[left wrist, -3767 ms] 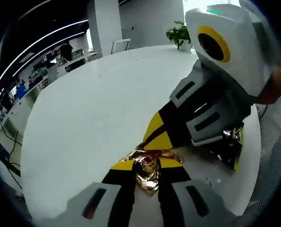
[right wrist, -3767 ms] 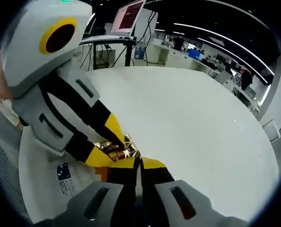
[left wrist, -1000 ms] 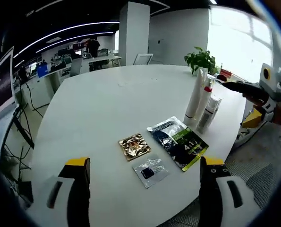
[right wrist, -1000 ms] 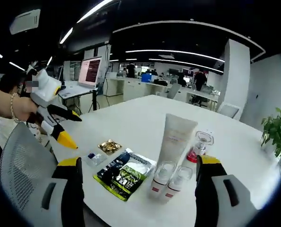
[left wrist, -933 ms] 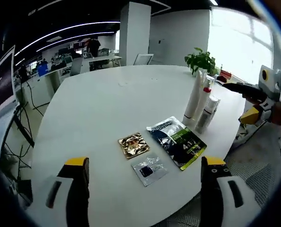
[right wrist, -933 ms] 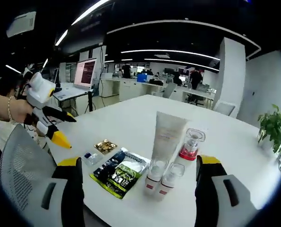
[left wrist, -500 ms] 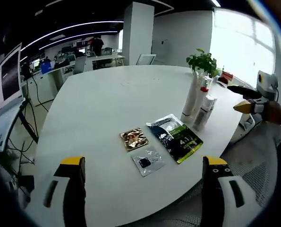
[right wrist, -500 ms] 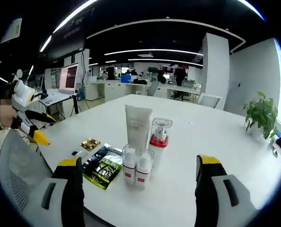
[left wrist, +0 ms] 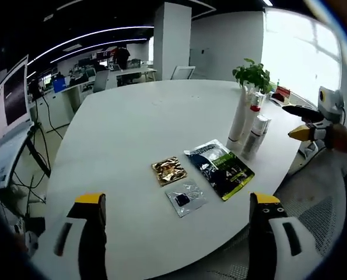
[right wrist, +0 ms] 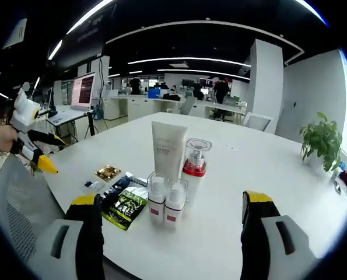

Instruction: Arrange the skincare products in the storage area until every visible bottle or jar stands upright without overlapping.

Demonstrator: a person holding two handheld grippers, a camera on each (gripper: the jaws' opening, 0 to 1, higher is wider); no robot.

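On the white round table [left wrist: 126, 128] a white tube [right wrist: 167, 149] stands upright, cap down. Beside it stand a clear pump bottle with a red collar [right wrist: 195, 163] and two small bottles with red labels [right wrist: 157, 201], all close together. A dark green packet [left wrist: 220, 169], a gold sachet [left wrist: 169, 171] and a small clear sachet [left wrist: 186, 198] lie flat nearby. My left gripper [left wrist: 176, 199] is open, held back from the table edge. My right gripper [right wrist: 172, 199] is open too, well short of the bottles. Each gripper also appears in the other's view: the right gripper [left wrist: 310, 119], the left gripper [right wrist: 33, 143].
A potted plant [left wrist: 253, 74] stands at the table's far side behind the bottles. A grey mesh chair [right wrist: 16, 216] sits at the table edge near the packets. A monitor [left wrist: 10, 96] stands off the table. Office desks and people fill the background.
Both grippers, earlier shut together on the gold sachet, have let go, opened and drawn far back. In the last second both views shifted slightly; nothing on the table moved.
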